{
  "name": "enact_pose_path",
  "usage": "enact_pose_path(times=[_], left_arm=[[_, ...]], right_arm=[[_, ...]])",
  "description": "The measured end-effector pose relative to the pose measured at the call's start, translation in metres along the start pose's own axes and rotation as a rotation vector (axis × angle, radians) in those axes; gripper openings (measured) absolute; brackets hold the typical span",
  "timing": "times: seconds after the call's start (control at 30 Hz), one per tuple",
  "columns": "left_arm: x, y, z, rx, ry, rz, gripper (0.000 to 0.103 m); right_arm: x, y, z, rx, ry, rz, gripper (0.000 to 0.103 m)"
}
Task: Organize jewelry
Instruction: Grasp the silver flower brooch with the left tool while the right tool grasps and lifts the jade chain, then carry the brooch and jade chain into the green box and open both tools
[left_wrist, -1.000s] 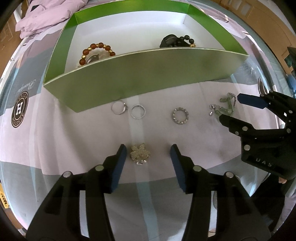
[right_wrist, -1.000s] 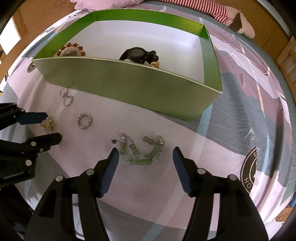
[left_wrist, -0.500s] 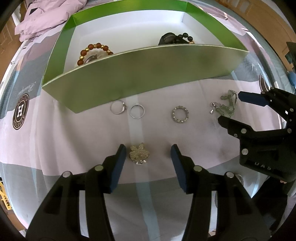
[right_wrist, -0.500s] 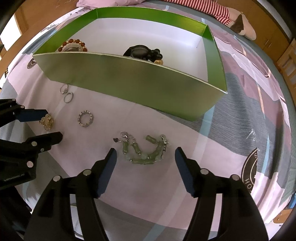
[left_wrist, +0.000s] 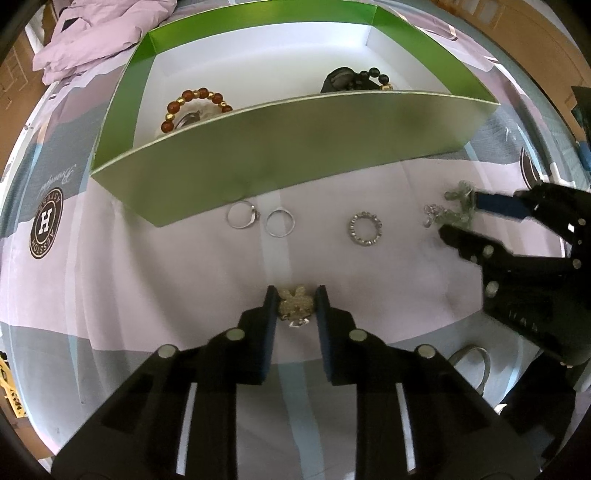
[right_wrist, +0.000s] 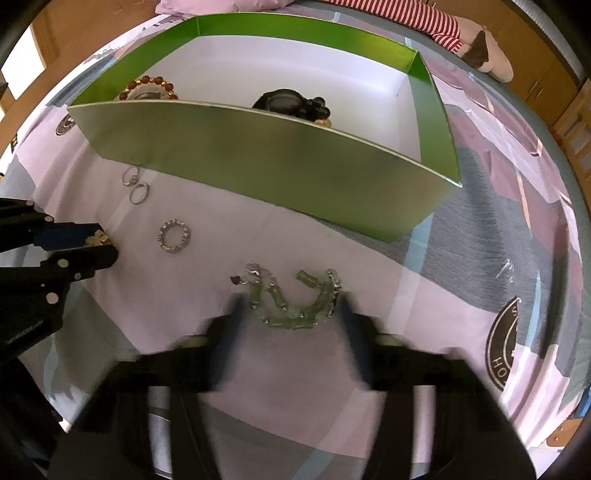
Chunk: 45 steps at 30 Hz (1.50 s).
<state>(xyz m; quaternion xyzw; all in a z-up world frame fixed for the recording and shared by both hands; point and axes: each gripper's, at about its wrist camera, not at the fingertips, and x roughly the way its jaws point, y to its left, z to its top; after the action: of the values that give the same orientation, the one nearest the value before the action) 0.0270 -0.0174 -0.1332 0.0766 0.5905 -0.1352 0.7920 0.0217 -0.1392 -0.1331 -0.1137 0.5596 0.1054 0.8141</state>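
Observation:
My left gripper (left_wrist: 295, 306) is shut on a gold flower brooch (left_wrist: 294, 303) that lies on the bedsheet; the right wrist view shows the same grip (right_wrist: 101, 245) at far left. My right gripper (right_wrist: 290, 314), blurred by motion, stands open with a finger at each end of the green bead bracelet (right_wrist: 295, 314). In the left wrist view its jaws straddle that bracelet (left_wrist: 460, 212). Two thin silver rings (left_wrist: 242, 216) (left_wrist: 280, 222) and a crystal ring (left_wrist: 365, 228) lie before the green box (left_wrist: 295, 155). Inside it sit an amber bead bracelet (left_wrist: 195, 101) and a black bead piece (left_wrist: 351, 79).
The box's tall front wall (right_wrist: 258, 155) stands between the loose jewelry and its white floor. A pink garment (left_wrist: 92, 33) lies behind the box on the left. A round logo (left_wrist: 46, 225) marks the sheet at left. Wooden furniture (right_wrist: 546, 74) edges the bed.
The left gripper's fingers have closed onto the gold brooch. The right gripper's fingers have drawn inward toward the ends of the green bracelet.

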Motion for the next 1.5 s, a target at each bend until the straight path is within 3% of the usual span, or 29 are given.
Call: enact_pose_path(times=[0.23,0.3,0.33,0.5,0.77,1.1,1.27,1.5], left_arm=[[-0.008,0.003,0.000,-0.007,-0.037,0.030,0.020],[-0.014,0.002,0.001,-0.002,-0.067,0.038,0.020],[-0.018,0.002,0.001,-0.001,-0.083,0.037,0.020],[-0.030,-0.005,0.001,0.024,-0.142,0.043,0.020],[-0.034,-0.008,0.004,0.025,-0.164,0.046,0.020],[-0.054,-0.012,0.007,0.027,-0.266,0.089,0.020],[-0.071,-0.008,0.014,0.002,-0.350,0.113,0.020],[-0.080,0.007,0.026,-0.058,-0.410,0.139,0.020]], right_arm=[[-0.007,-0.001,0.001,0.003,-0.022,0.015,0.022],[-0.010,-0.002,0.002,0.009,-0.029,0.030,0.009],[-0.012,-0.002,0.003,0.010,-0.033,0.031,0.007],[-0.020,-0.008,0.006,0.017,-0.060,0.046,0.007],[-0.039,-0.023,0.011,0.058,-0.121,0.089,0.007],[-0.085,-0.042,0.025,0.116,-0.288,0.160,0.007],[-0.104,-0.039,0.028,0.106,-0.405,0.137,0.007],[-0.104,-0.033,0.037,0.119,-0.471,0.084,0.007]])
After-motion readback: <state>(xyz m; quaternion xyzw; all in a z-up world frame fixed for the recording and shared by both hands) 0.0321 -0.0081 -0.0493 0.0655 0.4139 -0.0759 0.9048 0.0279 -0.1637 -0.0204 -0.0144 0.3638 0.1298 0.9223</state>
